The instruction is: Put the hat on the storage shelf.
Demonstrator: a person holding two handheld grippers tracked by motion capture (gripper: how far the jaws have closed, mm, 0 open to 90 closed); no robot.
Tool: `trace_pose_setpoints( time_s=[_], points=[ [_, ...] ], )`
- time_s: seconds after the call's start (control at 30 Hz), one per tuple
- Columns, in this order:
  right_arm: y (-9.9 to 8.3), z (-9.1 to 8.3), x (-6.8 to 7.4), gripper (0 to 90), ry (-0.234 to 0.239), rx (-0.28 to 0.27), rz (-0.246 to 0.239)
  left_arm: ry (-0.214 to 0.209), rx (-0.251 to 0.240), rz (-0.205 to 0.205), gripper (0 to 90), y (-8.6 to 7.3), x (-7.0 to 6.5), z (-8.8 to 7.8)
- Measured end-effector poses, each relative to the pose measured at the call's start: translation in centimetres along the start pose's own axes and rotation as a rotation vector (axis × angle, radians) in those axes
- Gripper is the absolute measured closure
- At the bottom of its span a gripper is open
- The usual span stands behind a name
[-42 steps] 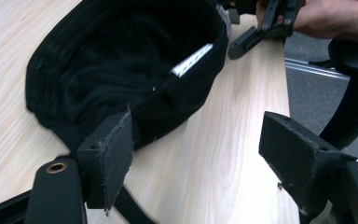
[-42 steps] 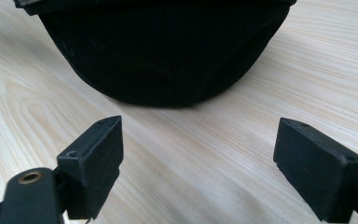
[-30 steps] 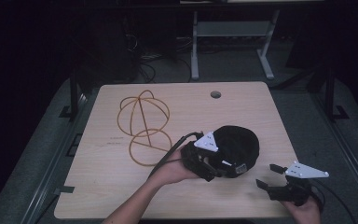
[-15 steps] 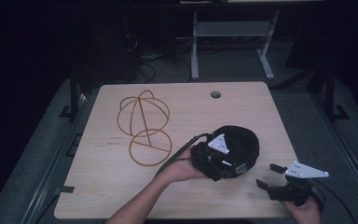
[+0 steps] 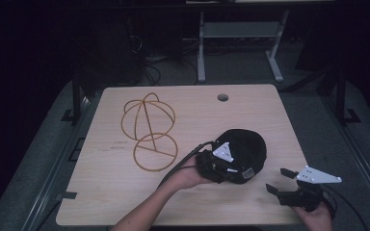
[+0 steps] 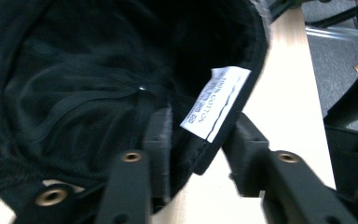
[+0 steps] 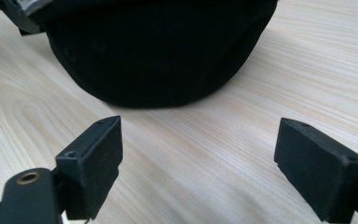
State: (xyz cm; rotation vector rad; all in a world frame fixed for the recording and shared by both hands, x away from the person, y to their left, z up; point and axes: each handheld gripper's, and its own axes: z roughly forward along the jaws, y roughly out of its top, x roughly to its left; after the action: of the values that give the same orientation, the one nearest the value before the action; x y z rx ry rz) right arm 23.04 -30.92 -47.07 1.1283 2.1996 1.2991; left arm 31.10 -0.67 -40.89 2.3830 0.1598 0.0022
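A black cap (image 5: 246, 143) lies right of centre on the wooden table (image 5: 120, 197). My left gripper (image 5: 221, 162) is at its near left edge, held in a bare hand. In the left gripper view the cap (image 6: 74, 70) shows its inside and a white label (image 6: 216, 102). The left gripper (image 6: 199, 142) has one jaw inside and one outside, shut on the rim band. My right gripper (image 5: 277, 180) rests near the table's front right corner, open and empty. In the right gripper view it (image 7: 198, 158) faces the cap (image 7: 158, 46), a short way off.
A gold wire hat frame (image 5: 147, 127) lies on the left half of the table. A round cable hole (image 5: 222, 97) sits near the far edge. A black cable (image 5: 185, 161) trails from the left gripper. Metal stand legs (image 5: 202, 53) rise beyond the table.
My left gripper has moved right, onto the cap's rim, and the cap's near edge has lifted slightly. The right gripper has stayed put.
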Motion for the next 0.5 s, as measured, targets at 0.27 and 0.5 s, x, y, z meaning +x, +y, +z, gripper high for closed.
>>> trace_pose_setpoints(
  time_s=[0.27, 0.5],
  points=[
    [0.07, 0.06, 0.25, 14.9, 0.011, -0.014, 0.000, -0.014, -0.011, 0.033, 78.0, 0.08, -0.30, 0.17],
    [0.23, 0.01, 0.32, 14.9, 0.022, -0.036, 0.000, -0.047, -0.050, 0.018, 80.1, 0.52, -0.20, -0.31]
  ],
)
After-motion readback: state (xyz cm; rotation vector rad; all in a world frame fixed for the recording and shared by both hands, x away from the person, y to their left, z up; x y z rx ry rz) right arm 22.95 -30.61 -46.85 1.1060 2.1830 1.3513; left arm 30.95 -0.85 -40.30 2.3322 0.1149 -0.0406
